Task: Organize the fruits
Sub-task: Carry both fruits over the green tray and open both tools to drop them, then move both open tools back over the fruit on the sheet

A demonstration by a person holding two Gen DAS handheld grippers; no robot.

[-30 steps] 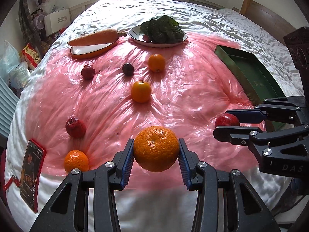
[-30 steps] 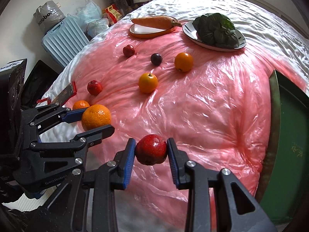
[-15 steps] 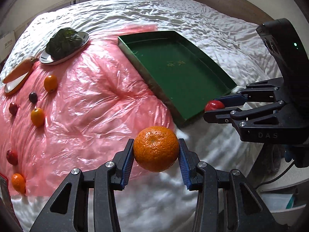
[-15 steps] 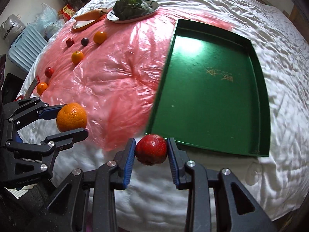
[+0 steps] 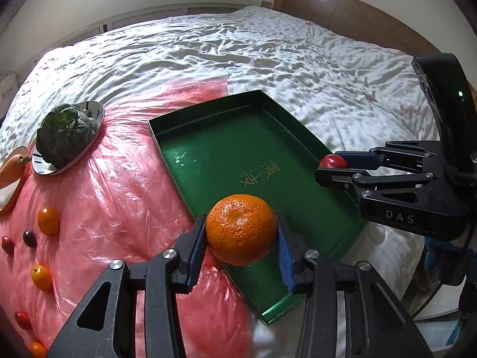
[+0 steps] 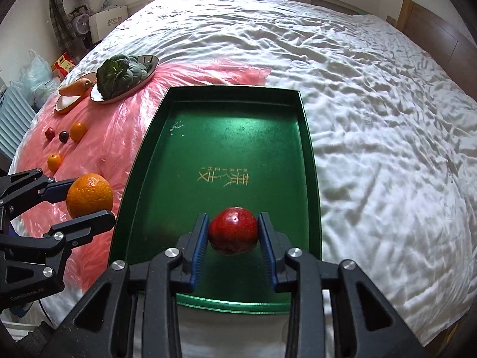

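The left tool [image 5: 241, 246] pinches a large round orange with dimpled skin [image 5: 241, 229] between its two blue pads, and the fruit hangs over the near left edge of a shallow rectangular dark green tray with gold characters on its floor [image 5: 208, 161]. Seen from the right wrist camera, this orange [image 6: 89, 195] is just beside the left wall of the tray [image 6: 143, 161], over the pink plastic.

The right tool [image 6: 233, 240] pinches a round red fruit with shiny skin [image 6: 233, 230] between its blue pads, above the near end of the tray floor. In the left wrist view the red fruit [image 5: 332, 161] shows only partly at the tip of the right tool [image 5: 331, 168], over the right wall of the tray.

The tray lies on a bed with a wrinkled white sheet [image 6: 372, 119], its left side next to a thin sheet of pink transparent plastic [image 5: 113, 197]. On this plastic lie several small fruits: a small orange one [image 6: 78, 131], a dark purple one [image 6: 63, 136], a small red one [image 6: 49, 133] and another orange one with a stalk [image 6: 54, 161]. Farther back there is a shiny metal plate with dark green leaves [image 6: 123, 76], and beside it an orange-rimmed dish that carries a carrot [image 6: 74, 88].
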